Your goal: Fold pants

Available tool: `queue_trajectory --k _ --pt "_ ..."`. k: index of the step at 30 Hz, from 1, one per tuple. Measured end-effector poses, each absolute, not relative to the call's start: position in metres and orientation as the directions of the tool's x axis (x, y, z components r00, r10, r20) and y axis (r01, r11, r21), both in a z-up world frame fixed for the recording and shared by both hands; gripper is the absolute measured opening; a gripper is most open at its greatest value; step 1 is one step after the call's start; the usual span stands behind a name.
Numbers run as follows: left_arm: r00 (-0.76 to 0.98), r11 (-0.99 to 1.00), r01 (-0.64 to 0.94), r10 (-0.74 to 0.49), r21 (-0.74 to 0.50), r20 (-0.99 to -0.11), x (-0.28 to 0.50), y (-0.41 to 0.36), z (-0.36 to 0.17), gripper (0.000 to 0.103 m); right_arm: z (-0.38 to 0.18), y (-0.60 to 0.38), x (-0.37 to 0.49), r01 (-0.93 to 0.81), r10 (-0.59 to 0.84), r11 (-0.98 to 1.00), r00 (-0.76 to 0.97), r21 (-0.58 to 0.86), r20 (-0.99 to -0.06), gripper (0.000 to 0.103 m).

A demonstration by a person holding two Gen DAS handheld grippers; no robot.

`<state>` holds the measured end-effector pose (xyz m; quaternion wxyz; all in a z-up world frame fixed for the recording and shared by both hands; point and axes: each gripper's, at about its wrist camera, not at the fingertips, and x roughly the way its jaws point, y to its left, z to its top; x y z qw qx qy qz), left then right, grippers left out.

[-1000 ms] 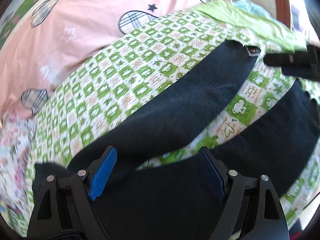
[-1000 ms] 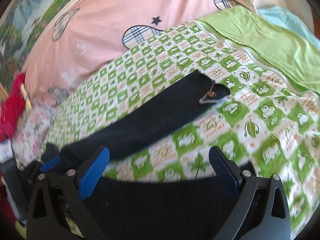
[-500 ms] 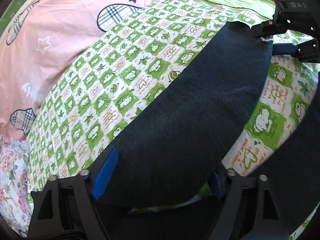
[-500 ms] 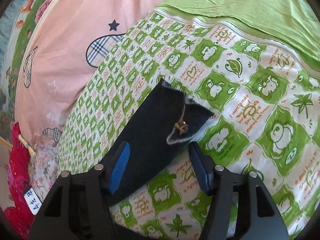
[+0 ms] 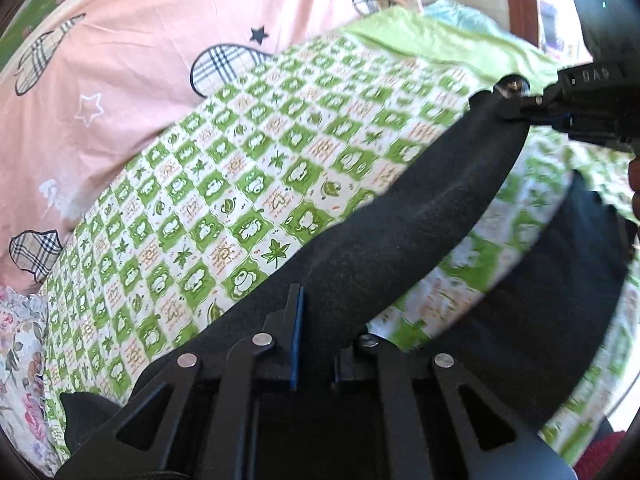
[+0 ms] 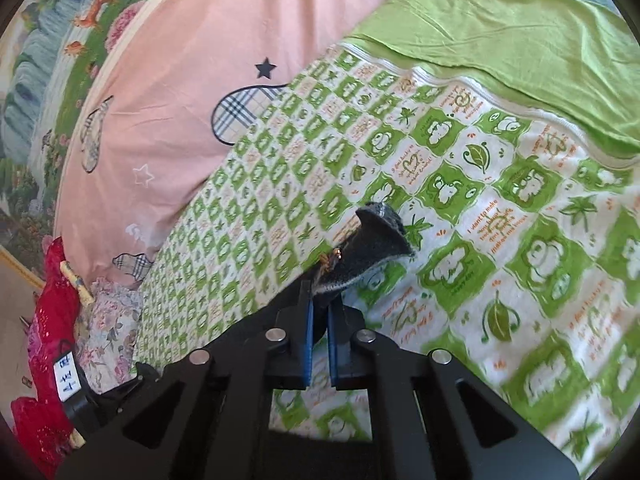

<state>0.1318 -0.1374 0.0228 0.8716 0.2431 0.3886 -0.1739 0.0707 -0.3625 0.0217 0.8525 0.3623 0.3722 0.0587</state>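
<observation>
Black pants (image 5: 420, 224) lie on a green-and-white checked bedsheet (image 5: 224, 184). One leg runs from my left gripper up to the far right; the other leg (image 5: 560, 292) lies at the right. My left gripper (image 5: 316, 344) is shut on the near part of the upper leg. My right gripper (image 6: 319, 332) is shut on the leg's hem end (image 6: 372, 252), which sticks up past the blue pads, with a small metal tag on it. The right gripper also shows in the left wrist view (image 5: 560, 116) at the leg's far end.
A pink duvet (image 5: 120, 80) with plaid hearts lies along the far left. A plain green sheet (image 6: 500, 28) covers the far right. Floral fabric (image 6: 108, 332) and a red cloth (image 6: 44, 340) sit at the left edge.
Both grippers have closed from open onto the upper pant leg: the left on its near part, the right on its hem end.
</observation>
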Motion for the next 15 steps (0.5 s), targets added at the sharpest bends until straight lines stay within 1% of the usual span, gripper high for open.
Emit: queue_trajectory --k 8,15 --pt "0.608 0.804 0.548 -0.194 0.230 -0.770 0.077 -0.130 0.036 0.008 0.036 -0.353 0.008 0.159 0.376 0.739 0.709 0.655 -0.597 0.007" --pt "0.589 0.791 0.571 -0.206 0.221 -0.782 0.044 -0.131 0.027 0.008 0.027 -0.351 -0.038 0.196 0.358 0.738 0.698 0.646 -0.620 0.007"
